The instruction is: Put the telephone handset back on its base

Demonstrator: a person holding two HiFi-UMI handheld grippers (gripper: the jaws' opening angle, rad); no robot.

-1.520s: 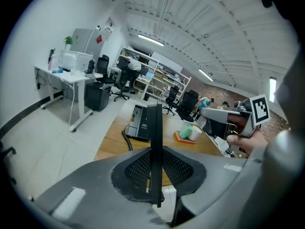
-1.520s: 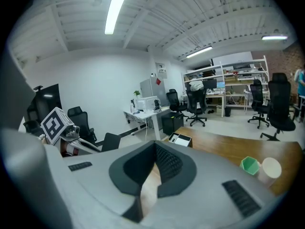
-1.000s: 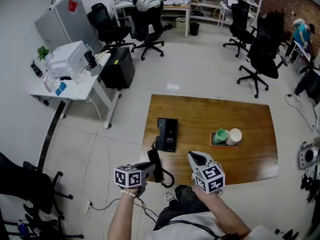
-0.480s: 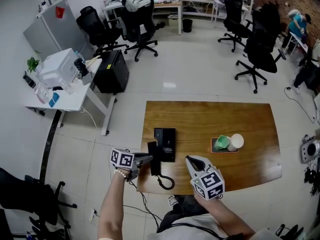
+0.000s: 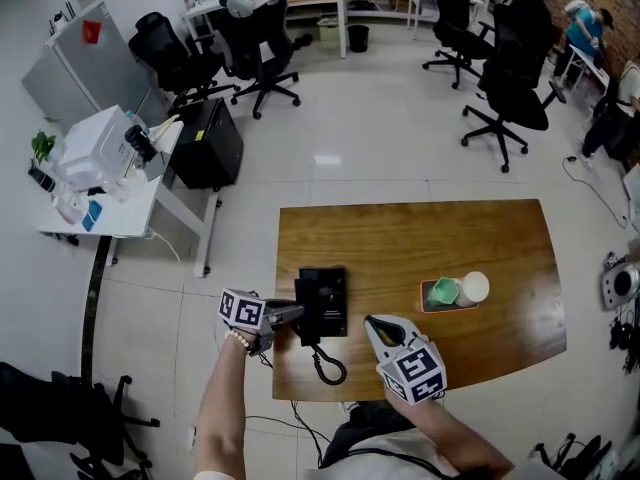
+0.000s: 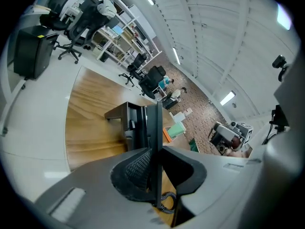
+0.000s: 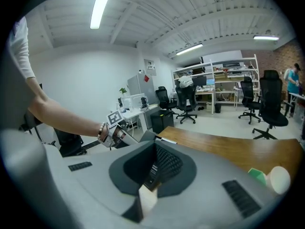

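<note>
The black telephone base [image 5: 330, 290] lies on the wooden table [image 5: 430, 238] near its front left corner. My left gripper [image 5: 291, 314] is shut on the black handset [image 5: 307, 317], which hangs over the base's left side. The coiled cord [image 5: 328, 366] trails off the table's near edge. In the left gripper view the handset [image 6: 154, 137] stands edge-on between the pads, with the base [image 6: 125, 121] just beyond it. My right gripper [image 5: 373, 324] hovers to the right of the base, shut, with nothing in it. The right gripper view shows the left gripper [image 7: 116, 132] at the table's corner.
A green cup [image 5: 443, 291] and a white cup [image 5: 472, 287] sit on a small tray at the table's right. A white desk [image 5: 100, 198] with a printer stands to the left. Several black office chairs [image 5: 505, 78] stand behind, and a person [image 5: 580, 23] is at the far right.
My left gripper has carried the handset from off the table's near edge up over the base's left side. The right gripper has drifted a little left.
</note>
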